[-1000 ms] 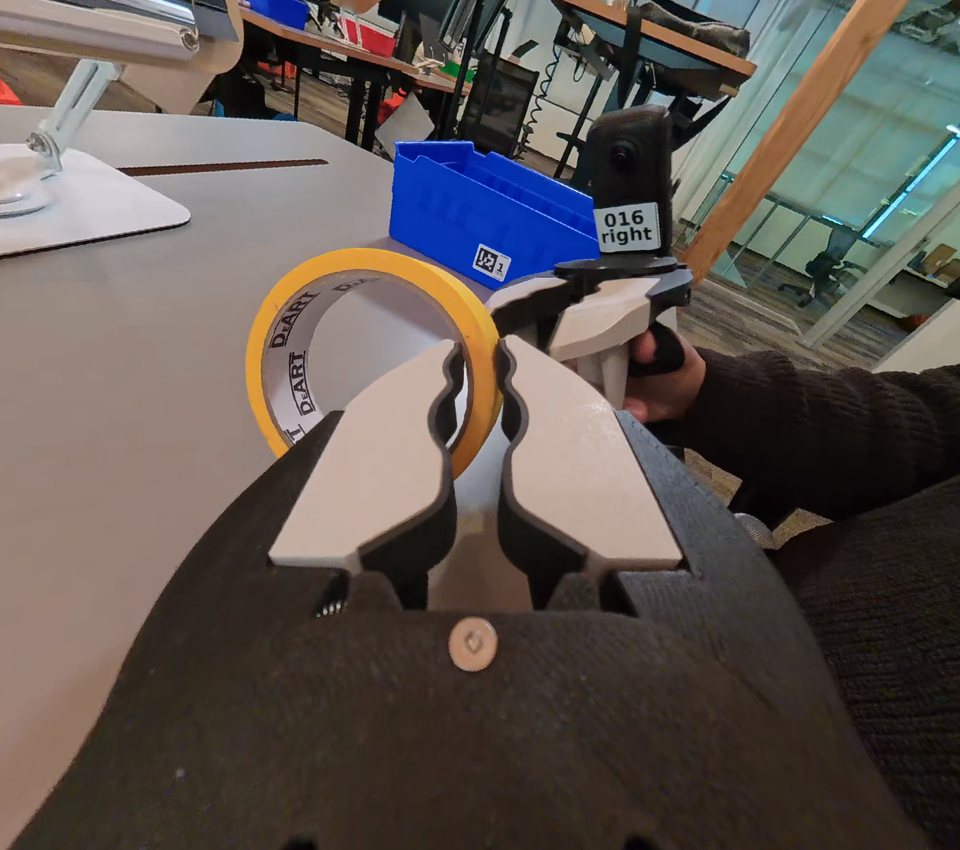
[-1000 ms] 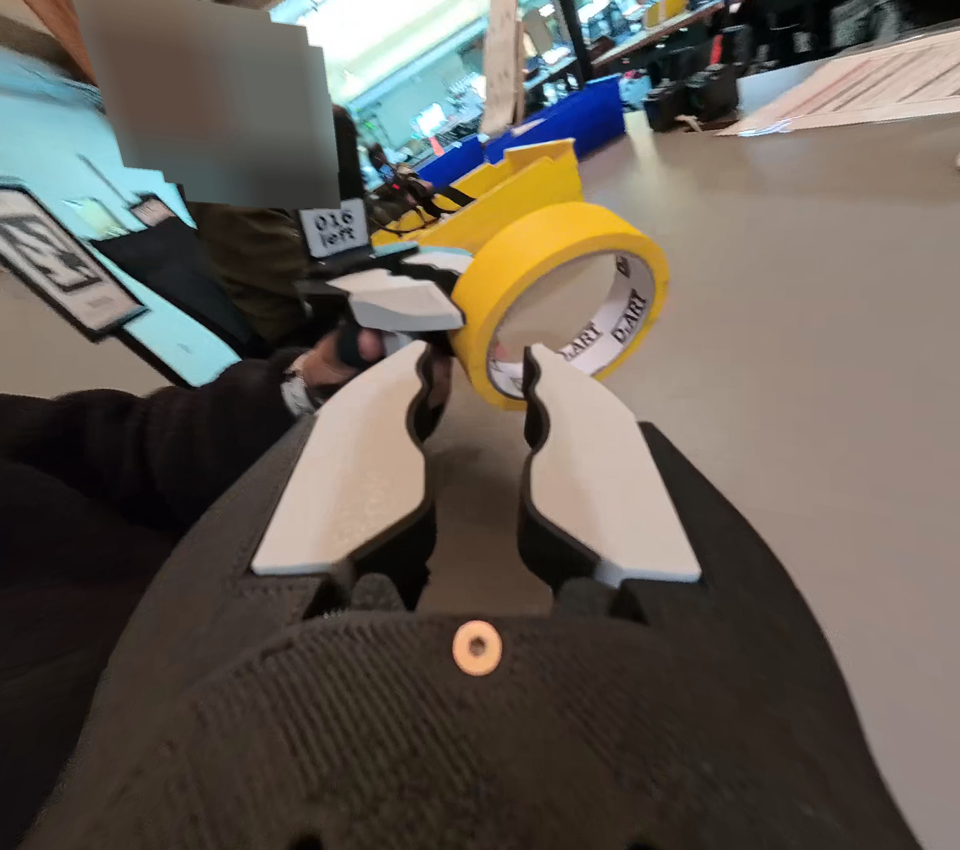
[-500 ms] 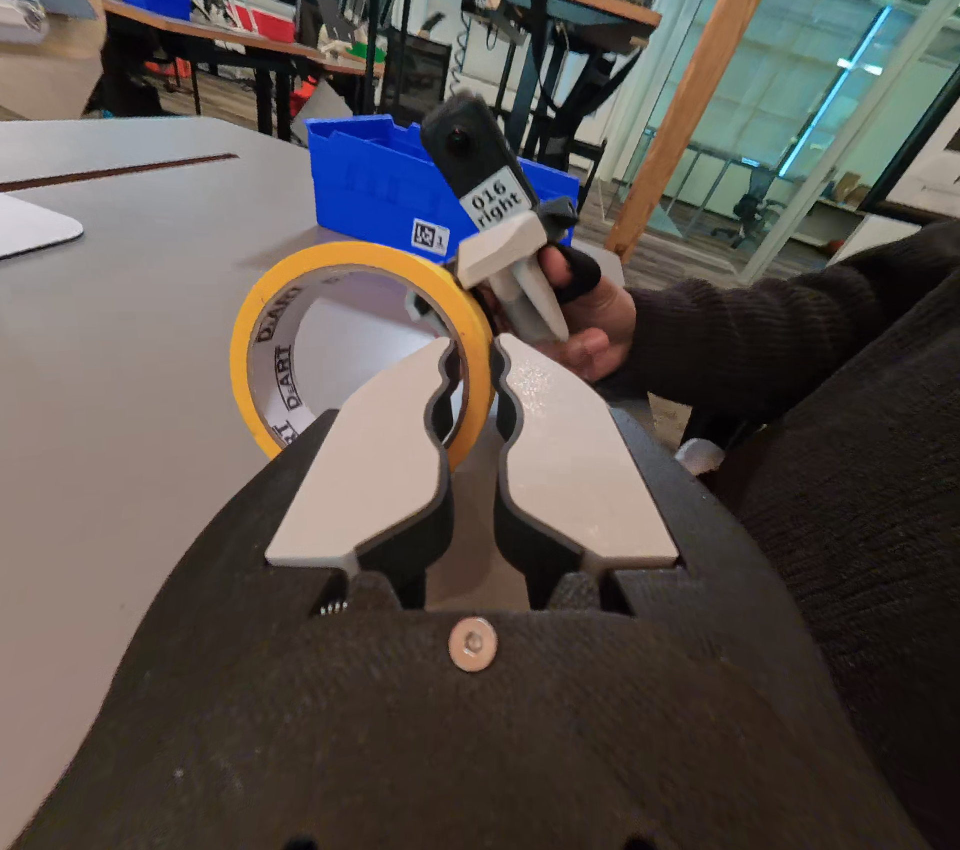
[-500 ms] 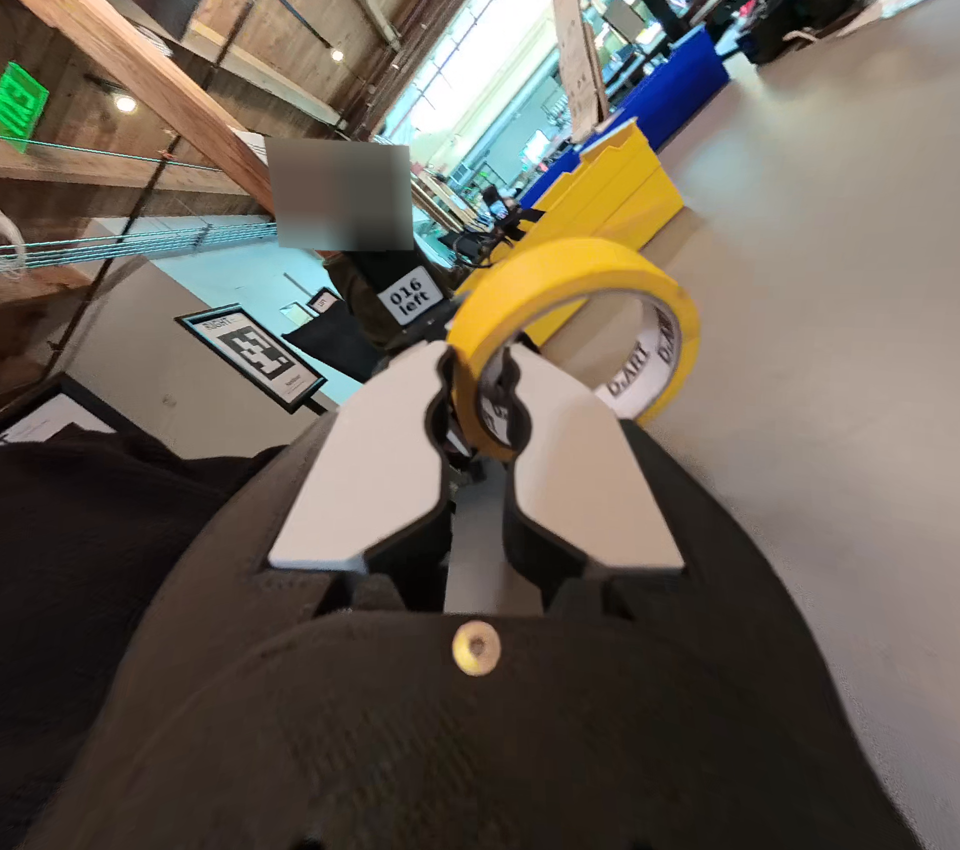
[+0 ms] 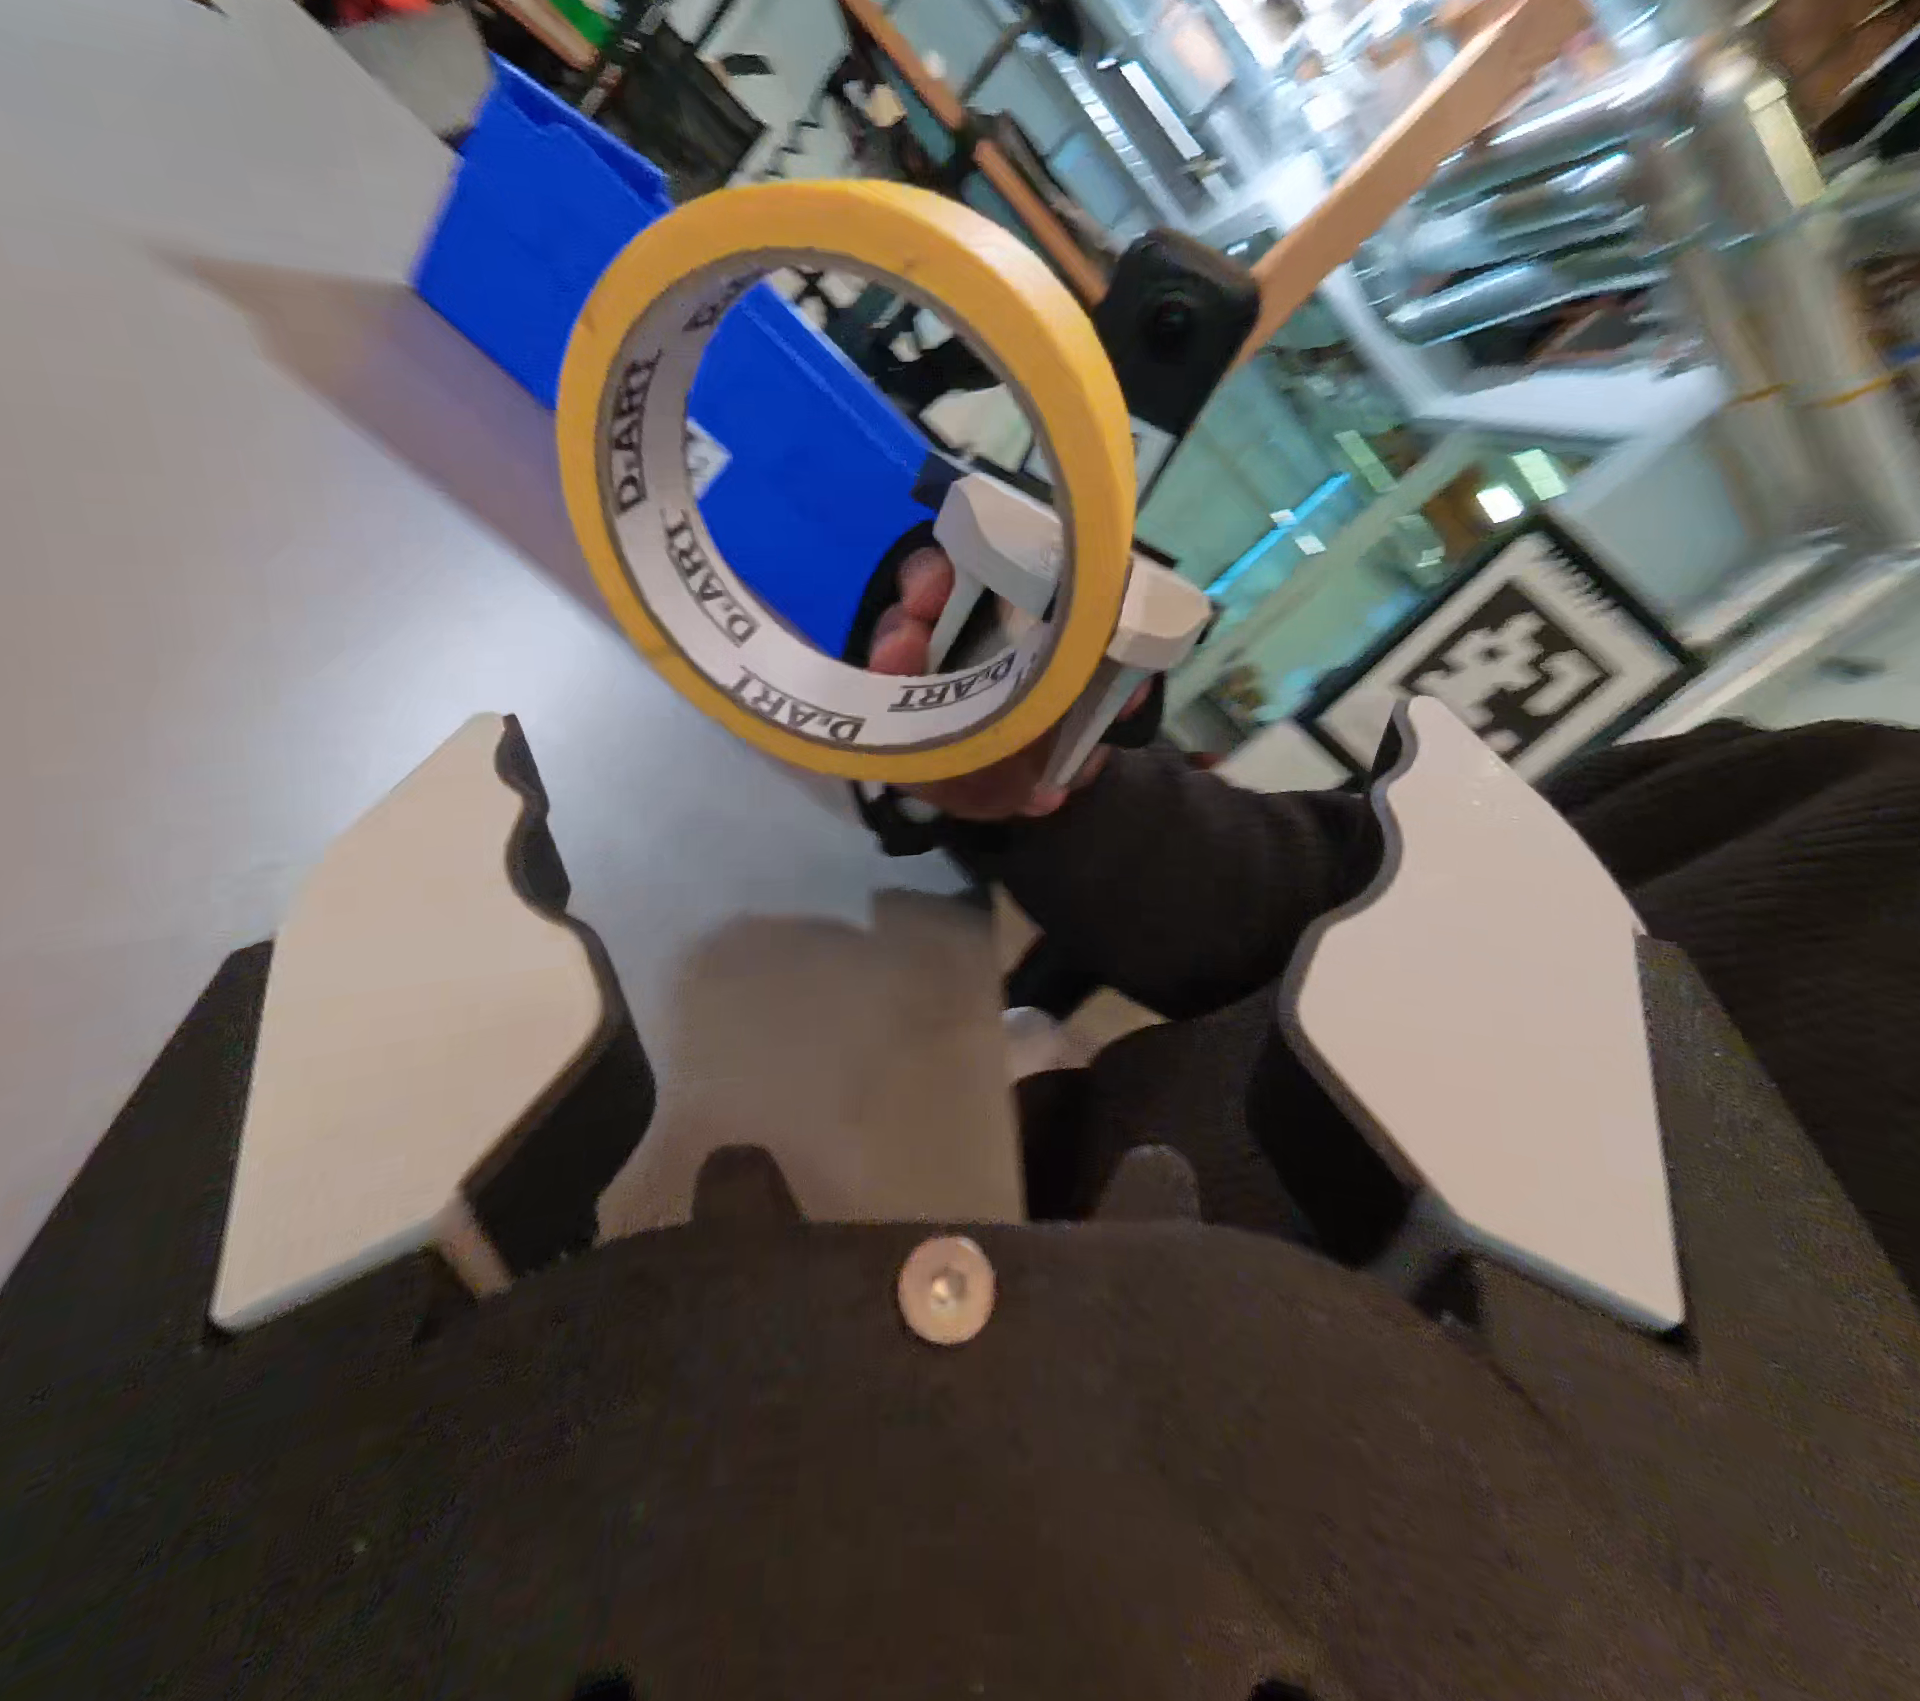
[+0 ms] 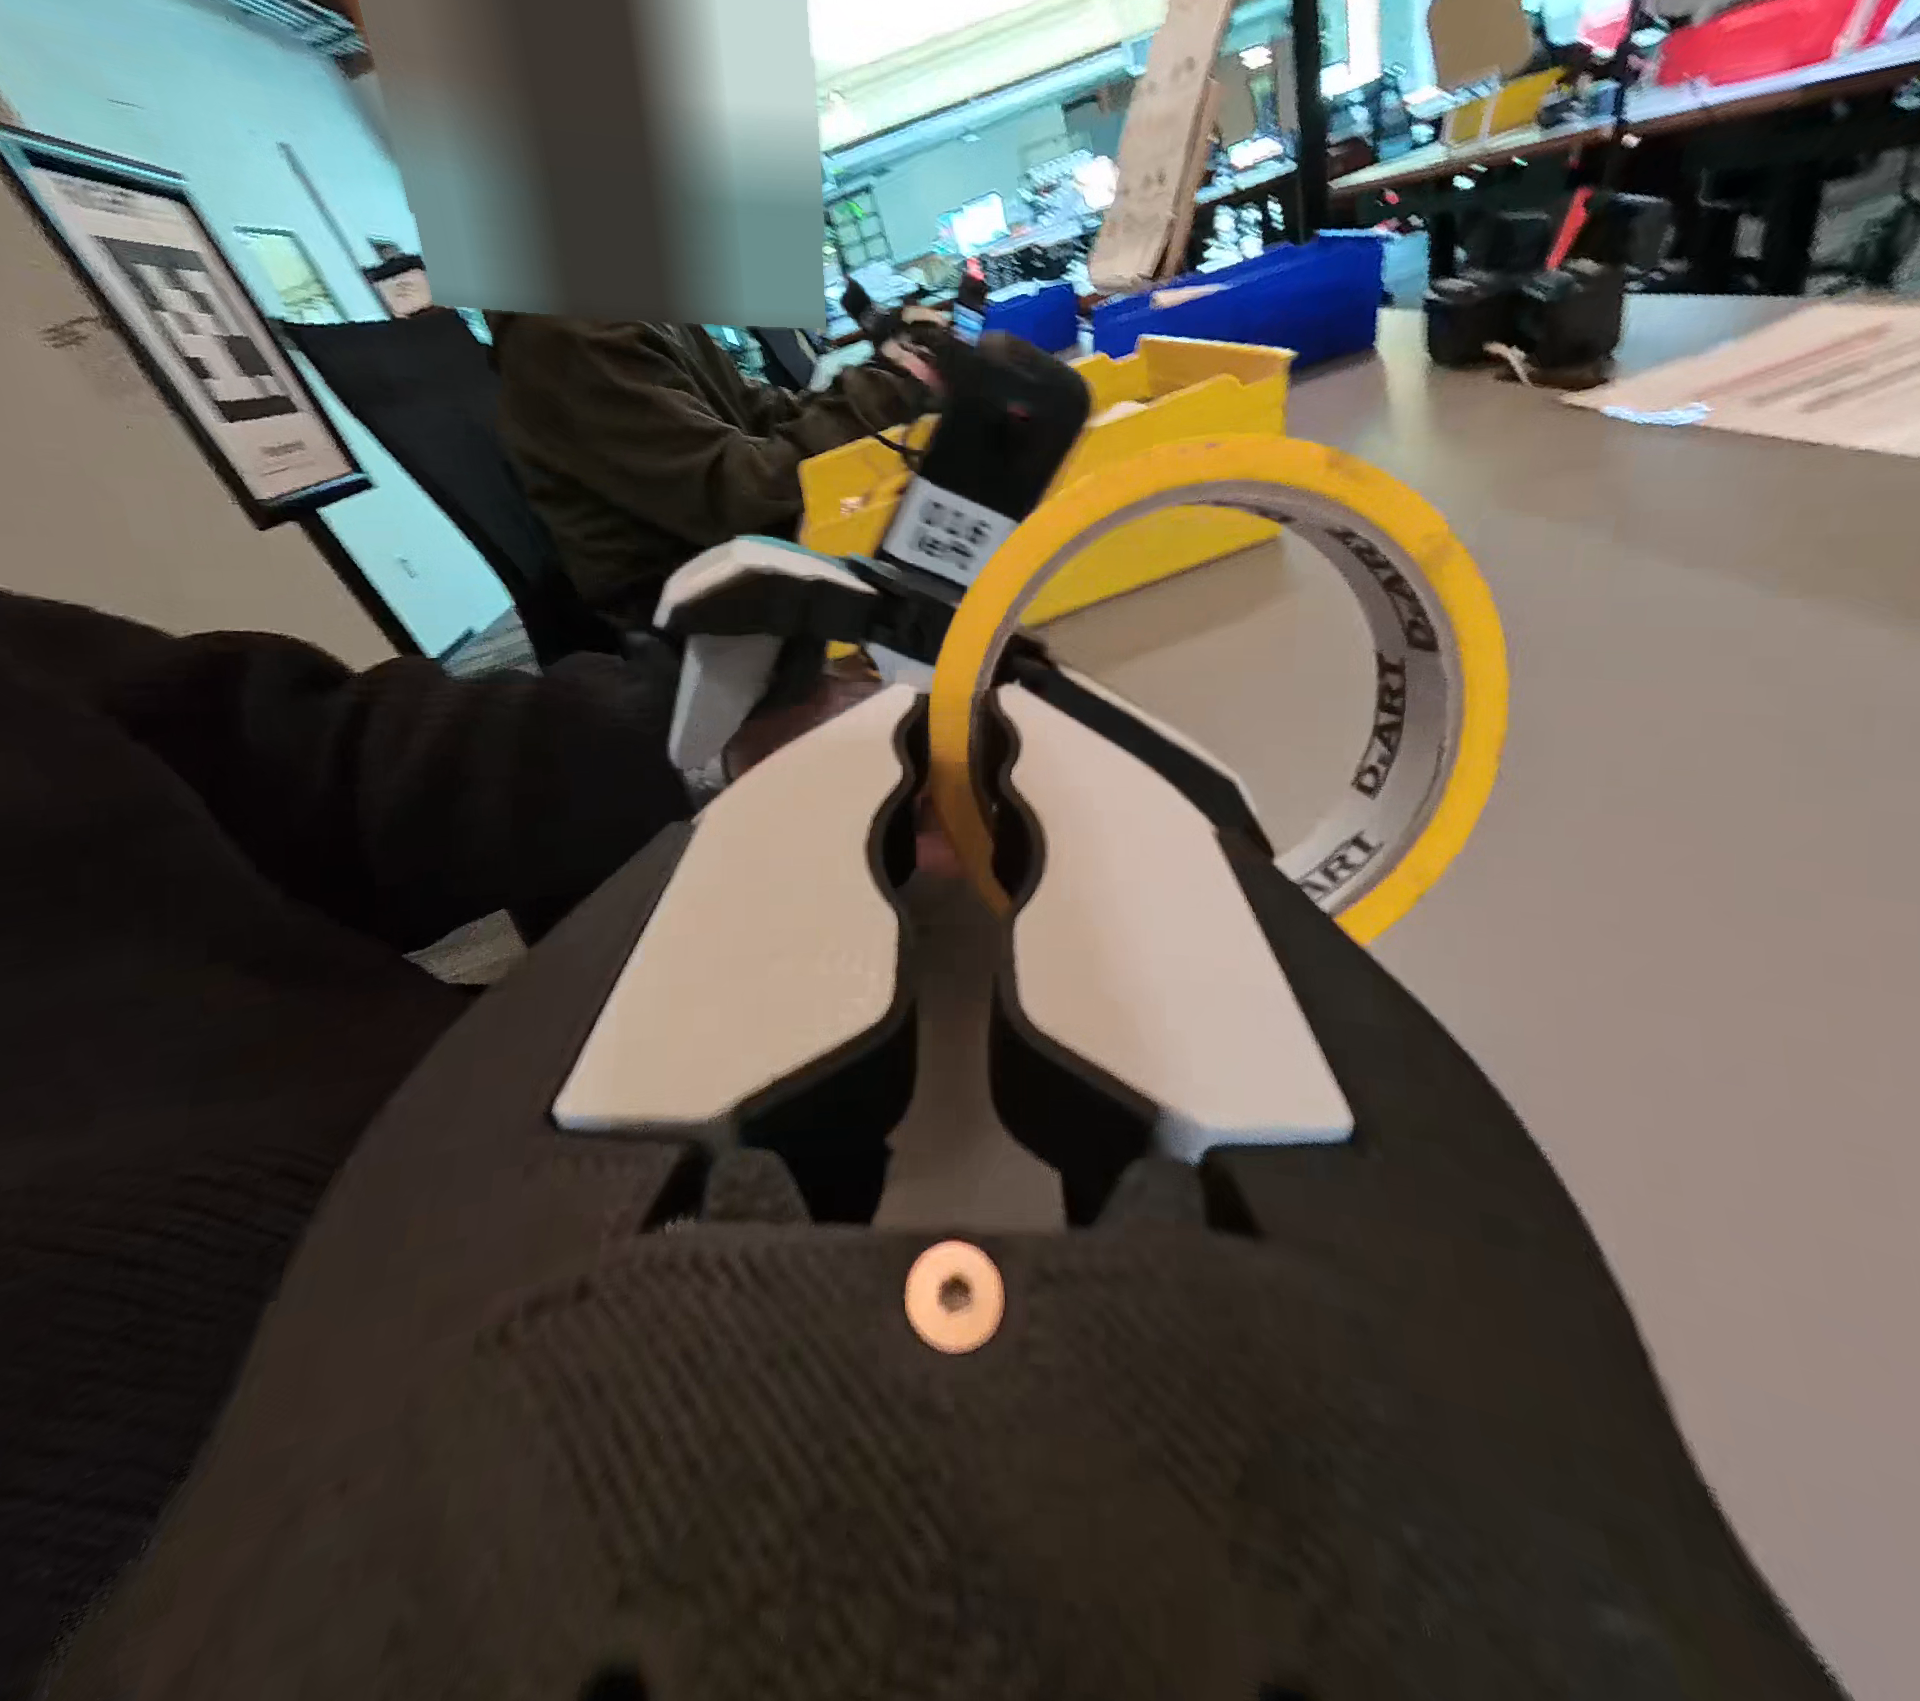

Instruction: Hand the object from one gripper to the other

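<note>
A yellow tape roll (image 5: 862, 212) with a white printed core hangs in the air above the grey table (image 5: 208, 508). My left gripper (image 5: 956, 716) is wide open and empty, just below and in front of the roll, not touching it. My right gripper (image 6: 958, 706) is shut on the roll's near rim (image 6: 1455, 612). It shows farther off in the left wrist view (image 5: 1081, 581), with one finger inside the ring and one outside. One of the left gripper's fingers (image 6: 748, 597) shows behind the roll.
A blue bin (image 5: 540, 217) stands on the table behind the roll. A yellow bin (image 6: 1174, 425) and more blue bins (image 6: 1247, 301) stand farther along the table (image 6: 1662, 820). A person in a dark jacket (image 6: 644, 446) sits at its end. A framed marker sign (image 5: 1507, 664) stands nearby. The grippers are tip to tip, or close to it.
My right gripper closed on the roll's rim. My left gripper then opened wide, let go and drew back. The roll now hangs from the right gripper alone, higher up.
</note>
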